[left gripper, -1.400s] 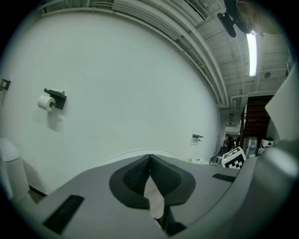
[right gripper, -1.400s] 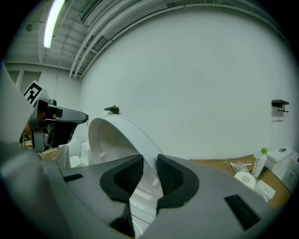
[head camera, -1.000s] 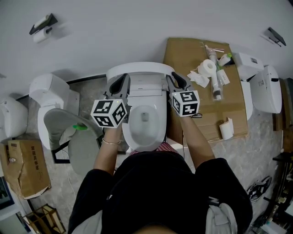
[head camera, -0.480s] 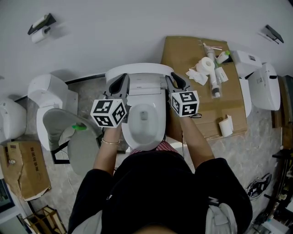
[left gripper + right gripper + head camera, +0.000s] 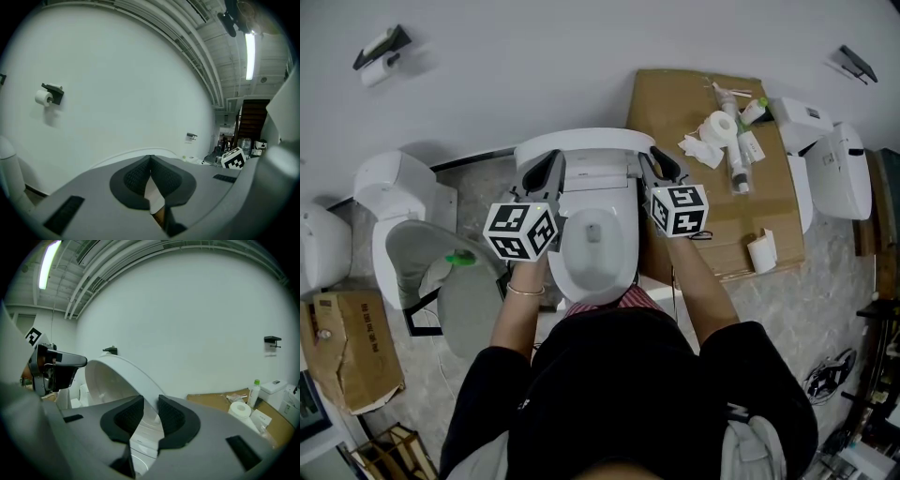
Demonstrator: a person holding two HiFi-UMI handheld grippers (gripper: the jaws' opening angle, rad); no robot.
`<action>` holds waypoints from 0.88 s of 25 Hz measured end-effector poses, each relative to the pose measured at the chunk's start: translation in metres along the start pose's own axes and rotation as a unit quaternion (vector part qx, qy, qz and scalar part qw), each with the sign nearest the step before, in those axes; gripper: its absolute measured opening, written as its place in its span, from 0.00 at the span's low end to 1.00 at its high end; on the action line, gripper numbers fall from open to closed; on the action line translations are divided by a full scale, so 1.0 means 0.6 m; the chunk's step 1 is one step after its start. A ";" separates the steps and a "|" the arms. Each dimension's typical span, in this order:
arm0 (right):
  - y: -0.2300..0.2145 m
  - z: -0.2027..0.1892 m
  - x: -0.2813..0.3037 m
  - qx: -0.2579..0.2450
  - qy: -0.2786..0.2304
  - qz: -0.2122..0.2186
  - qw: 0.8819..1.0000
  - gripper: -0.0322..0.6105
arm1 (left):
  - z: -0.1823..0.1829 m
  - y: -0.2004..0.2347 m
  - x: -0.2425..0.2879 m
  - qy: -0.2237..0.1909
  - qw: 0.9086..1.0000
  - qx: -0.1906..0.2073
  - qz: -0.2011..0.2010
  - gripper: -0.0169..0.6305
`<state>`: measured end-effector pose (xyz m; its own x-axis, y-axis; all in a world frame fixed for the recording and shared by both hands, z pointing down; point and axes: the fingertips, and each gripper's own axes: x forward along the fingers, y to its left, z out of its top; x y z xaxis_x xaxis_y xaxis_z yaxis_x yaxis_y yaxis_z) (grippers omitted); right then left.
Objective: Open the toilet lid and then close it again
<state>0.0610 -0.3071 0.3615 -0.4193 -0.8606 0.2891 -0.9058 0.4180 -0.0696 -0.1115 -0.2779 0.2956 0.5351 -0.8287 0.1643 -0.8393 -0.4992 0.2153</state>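
Note:
The white toilet point(image 5: 595, 248) stands in front of me against the wall, its bowl uncovered. Its lid point(image 5: 581, 141) is raised upright against the tank. My left gripper point(image 5: 546, 169) is at the lid's left edge and my right gripper point(image 5: 659, 164) at its right edge. In the right gripper view the lid point(image 5: 117, 376) curves down into the narrow gap of the right gripper point(image 5: 151, 411), whose pads are closed on its rim. In the left gripper view the left gripper point(image 5: 151, 161) has its pads pressed together with a white strip of the lid's rim point(image 5: 130, 152) between them.
A second toilet point(image 5: 403, 216) with a grey raised lid stands at the left. A cardboard box point(image 5: 712, 216) at the right carries a paper roll point(image 5: 717, 127) and bottles. Another white fixture point(image 5: 839, 173) is at far right. A paper holder point(image 5: 375, 52) hangs on the wall.

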 end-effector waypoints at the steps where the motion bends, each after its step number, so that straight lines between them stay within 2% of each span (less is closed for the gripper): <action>1: 0.000 -0.001 -0.001 0.000 0.000 -0.001 1.000 0.21 | -0.001 -0.001 -0.001 0.001 1.000 0.003 0.000 0.03; 8: 0.002 -0.004 -0.007 0.009 0.001 -0.008 1.000 0.21 | -0.004 -0.006 -0.006 0.002 1.000 0.002 -0.010 0.03; 22: 0.015 0.011 -0.032 0.030 0.006 0.036 0.999 0.20 | -0.006 -0.008 -0.007 0.004 1.000 -0.001 -0.025 0.03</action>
<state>0.0606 -0.2888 0.3493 -0.4839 -0.8245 0.2933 -0.8750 0.4610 -0.1477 -0.1097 -0.2711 0.2974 0.5774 -0.8006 0.1603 -0.8111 -0.5398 0.2252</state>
